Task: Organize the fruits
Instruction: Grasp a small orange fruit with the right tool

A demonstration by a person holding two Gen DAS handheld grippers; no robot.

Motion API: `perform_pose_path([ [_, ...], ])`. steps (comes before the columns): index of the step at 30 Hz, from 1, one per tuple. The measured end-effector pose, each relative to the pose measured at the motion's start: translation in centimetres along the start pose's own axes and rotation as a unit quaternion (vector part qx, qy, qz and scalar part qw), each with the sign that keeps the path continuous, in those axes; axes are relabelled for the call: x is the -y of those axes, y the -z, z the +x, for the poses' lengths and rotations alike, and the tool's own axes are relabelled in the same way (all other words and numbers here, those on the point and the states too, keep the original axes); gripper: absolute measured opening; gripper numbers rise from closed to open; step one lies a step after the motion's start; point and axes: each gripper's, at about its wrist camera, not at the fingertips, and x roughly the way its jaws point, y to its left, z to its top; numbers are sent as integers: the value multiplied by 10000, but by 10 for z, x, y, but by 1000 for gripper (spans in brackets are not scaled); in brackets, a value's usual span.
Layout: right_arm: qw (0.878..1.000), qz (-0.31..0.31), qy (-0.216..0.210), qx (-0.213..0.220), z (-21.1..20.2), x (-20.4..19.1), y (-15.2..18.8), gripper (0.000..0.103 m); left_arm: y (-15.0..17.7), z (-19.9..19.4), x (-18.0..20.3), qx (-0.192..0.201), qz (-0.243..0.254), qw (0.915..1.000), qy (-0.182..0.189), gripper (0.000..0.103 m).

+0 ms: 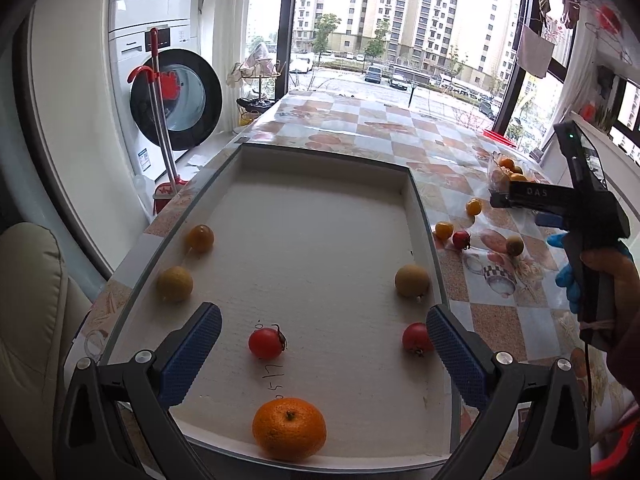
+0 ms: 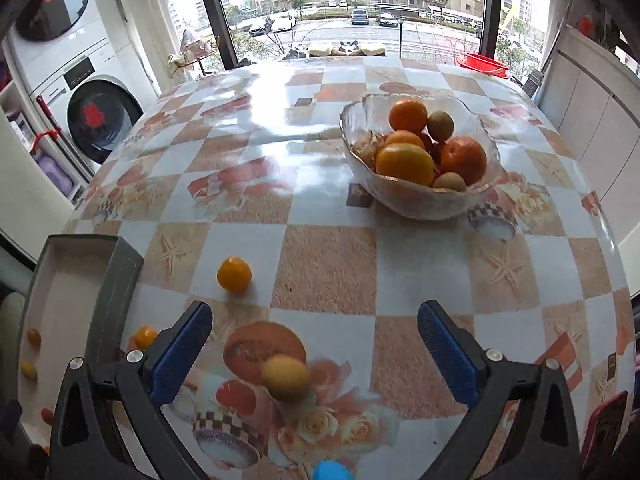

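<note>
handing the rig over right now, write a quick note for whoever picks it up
Left gripper: open, empty, over the tray.
Right gripper: open, empty, over the table with a yellow fruit between its fingers, not gripped.
In the tray: a mandarin, two red tomatoes and three yellowish fruits.
On the table: an orange tomato, a few more small fruits beside the tray, and a glass bowl full of oranges and kiwis.
Done: six fruits sit in the tray.
Left: probably the loose table fruit; the sorting rule isn't clear from the views.
</note>
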Motion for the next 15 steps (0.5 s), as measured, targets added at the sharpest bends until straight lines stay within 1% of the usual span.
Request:
perform_pose_path([
  [2,9998,10,162,-120,19,-5,-14,103,1,-1,-1,-38,-42,10000,-18,103],
  [4,9990,46,264,-351,35,-6,-16,103,1,-2,-3,-67,-56,10000,-40,103],
  [6,9993,111,3,-351,32,-1,-6,103,1,-3,-3,-45,-20,10000,-62,103],
  [8,9989,21,-193,-423,19,1,12,103,1,-3,-3,3,25,10000,-79,103],
  [10,9983,-177,-190,-523,5,3,30,103,0,0,-2,10,31,10000,-50,103],
  [13,9969,-629,-455,-145,-23,-6,46,103,-1,3,1,14,-7,10000,21,103],
  [15,9924,-1077,-591,121,-34,-25,48,103,-1,2,5,27,-16,10000,59,103],
])
